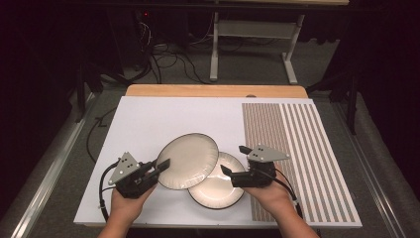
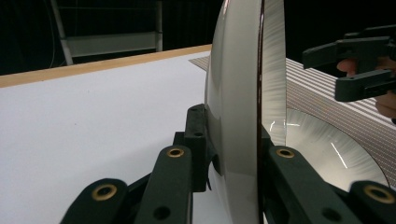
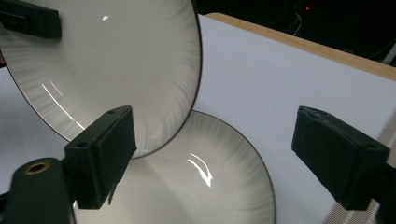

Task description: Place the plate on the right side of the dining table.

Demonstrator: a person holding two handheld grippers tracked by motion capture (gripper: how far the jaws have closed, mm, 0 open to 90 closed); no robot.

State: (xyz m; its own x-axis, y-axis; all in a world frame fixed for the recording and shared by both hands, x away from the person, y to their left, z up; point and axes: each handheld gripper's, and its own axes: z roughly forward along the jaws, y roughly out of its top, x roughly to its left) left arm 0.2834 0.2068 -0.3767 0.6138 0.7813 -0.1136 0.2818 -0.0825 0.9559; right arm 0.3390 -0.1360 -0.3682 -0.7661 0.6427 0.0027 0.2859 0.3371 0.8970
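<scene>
From the high view, a person's left gripper (image 1: 161, 166) clamped the near rim of a round cream ceramic plate with a thin dark edge (image 1: 188, 160), holding it tilted above a second matching cream plate (image 1: 218, 188) that lay flat on the white table board (image 1: 148, 124), the raised plate overlapping the flat one's left side. The right gripper (image 1: 233, 161) stood at the flat plate's right rim, its jaws spread and gripping nothing, beside the brown-and-white striped mat (image 1: 297, 148). In the left gripper view, the lifted plate (image 2: 238, 93) ran edge-on between the two black jaws, which pressed on both of its faces, with the lower plate (image 2: 327, 149) lying behind it and the right gripper (image 2: 357, 70) hanging open past it. In the right gripper view, the jaws stood wide apart on either side of the frame with no pad touching anything; the raised plate (image 3: 107, 65) leaned over the flat plate (image 3: 201, 172), whose far rim passed between the jaws. The step in hand appeared to be separating or restacking the two plates, one already lifted. The next move probably called for the right gripper to settle on the flat plate's rim and close there, while the left kept its plate steady and clear of contact.
</scene>
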